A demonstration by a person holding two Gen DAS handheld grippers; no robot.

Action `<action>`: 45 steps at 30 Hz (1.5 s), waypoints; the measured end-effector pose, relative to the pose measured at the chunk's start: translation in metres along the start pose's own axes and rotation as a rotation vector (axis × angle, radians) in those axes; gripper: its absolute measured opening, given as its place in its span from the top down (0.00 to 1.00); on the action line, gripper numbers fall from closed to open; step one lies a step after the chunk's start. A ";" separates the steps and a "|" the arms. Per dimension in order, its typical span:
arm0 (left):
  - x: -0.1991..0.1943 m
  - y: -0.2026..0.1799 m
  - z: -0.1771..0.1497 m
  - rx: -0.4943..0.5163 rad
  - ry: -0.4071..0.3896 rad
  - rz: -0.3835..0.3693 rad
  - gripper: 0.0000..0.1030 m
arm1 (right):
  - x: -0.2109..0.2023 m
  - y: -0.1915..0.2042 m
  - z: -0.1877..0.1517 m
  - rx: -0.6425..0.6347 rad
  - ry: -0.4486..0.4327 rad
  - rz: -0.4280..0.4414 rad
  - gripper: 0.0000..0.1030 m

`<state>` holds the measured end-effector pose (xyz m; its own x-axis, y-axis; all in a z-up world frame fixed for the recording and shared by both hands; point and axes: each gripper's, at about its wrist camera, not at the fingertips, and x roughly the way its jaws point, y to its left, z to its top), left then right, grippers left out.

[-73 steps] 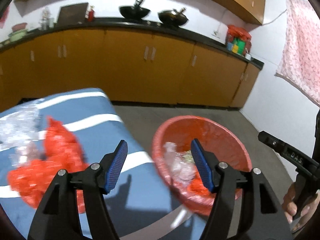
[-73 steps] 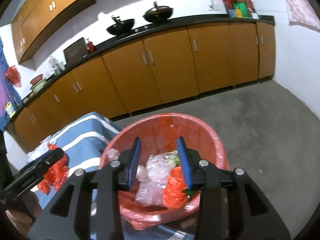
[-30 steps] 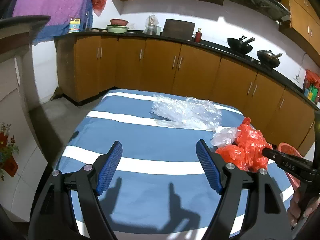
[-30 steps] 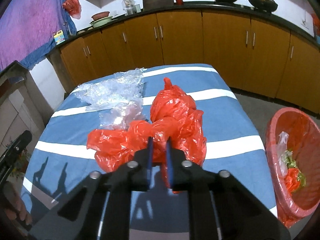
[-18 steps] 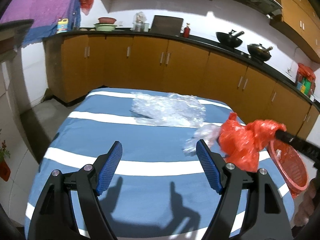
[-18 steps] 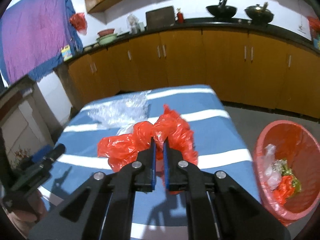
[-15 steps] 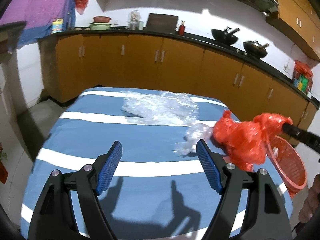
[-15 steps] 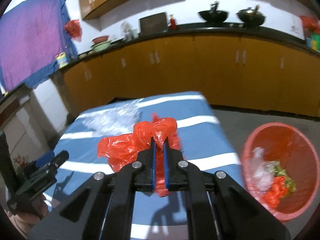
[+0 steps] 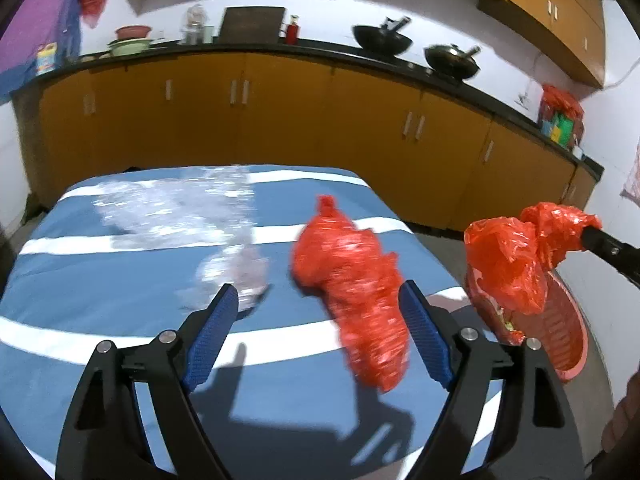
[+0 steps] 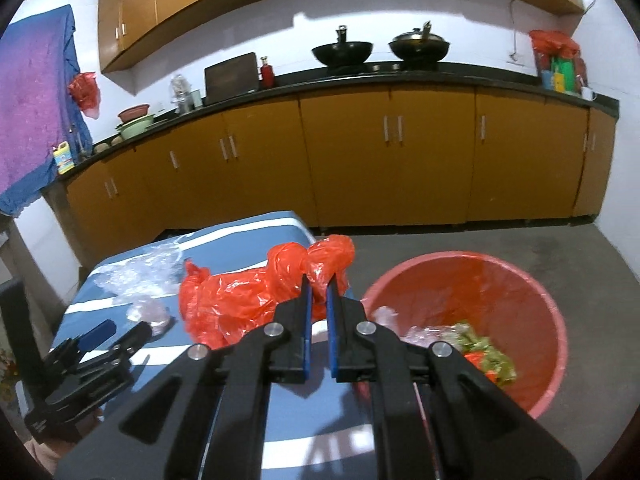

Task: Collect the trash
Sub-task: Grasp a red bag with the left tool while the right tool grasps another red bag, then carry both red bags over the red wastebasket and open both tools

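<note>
Lifted off the surface [image 9: 120, 272] since before, one red bag [image 10: 280, 280] hangs clamped in the right claw [image 10: 316, 292], bin [image 10: 532, 292] at 3 o'clock. Left claw [image 9: 320, 328] is opening, empty, second bag [image 9: 352, 280] between its jaws.

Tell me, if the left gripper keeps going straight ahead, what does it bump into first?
Probably the loose red bag on the striped table; it lies between the opening left gripper fingers, though blur hides depth.

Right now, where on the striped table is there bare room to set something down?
Free: the near strip of the table in front of the left gripper. Crowded: the far left, under clear plastic, and the right side by the red bag.
</note>
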<state>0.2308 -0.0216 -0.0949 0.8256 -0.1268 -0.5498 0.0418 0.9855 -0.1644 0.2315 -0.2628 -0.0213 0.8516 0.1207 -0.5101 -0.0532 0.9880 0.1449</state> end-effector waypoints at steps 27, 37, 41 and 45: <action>0.084 -0.032 0.003 -0.009 0.226 -0.028 0.79 | 0.001 -0.055 -0.012 0.058 0.008 -0.081 0.92; 0.035 -0.044 0.022 0.019 0.121 -0.089 0.79 | -0.018 -0.062 -0.011 0.078 -0.022 -0.088 0.92; 0.019 -0.055 0.030 0.035 0.092 -0.124 0.79 | -0.028 -0.066 -0.012 0.088 -0.035 -0.099 0.92; 0.009 -0.072 0.035 0.059 0.071 -0.162 0.79 | -0.040 -0.077 -0.013 0.105 -0.052 -0.120 0.92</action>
<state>0.2546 -0.0901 -0.0590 0.7636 -0.2903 -0.5768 0.2060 0.9561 -0.2085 0.1946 -0.3429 -0.0228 0.8745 -0.0052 -0.4849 0.1027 0.9793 0.1747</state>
